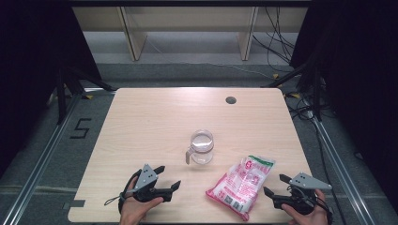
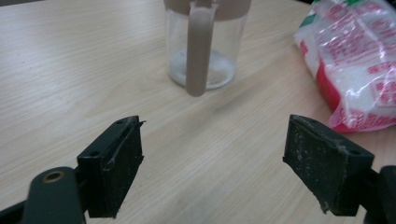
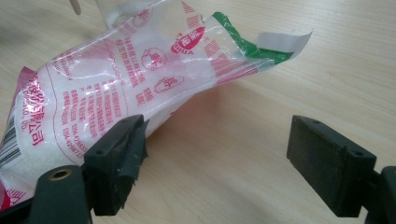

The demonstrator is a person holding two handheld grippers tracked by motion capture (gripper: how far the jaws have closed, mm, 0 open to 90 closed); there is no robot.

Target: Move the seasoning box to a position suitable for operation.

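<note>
We see a clear glass jar [image 1: 202, 146] with a beige handle standing upright near the middle of the wooden table [image 1: 150, 122]; it looks nearly empty, with only a faint whitish film at its bottom. To its right lies a red-printed plastic bag [image 1: 241, 180] of white granules, its green top torn open. Our left gripper [image 1: 170, 177] and right gripper [image 1: 274, 184] hover with jaws spread, holding nothing.
</note>
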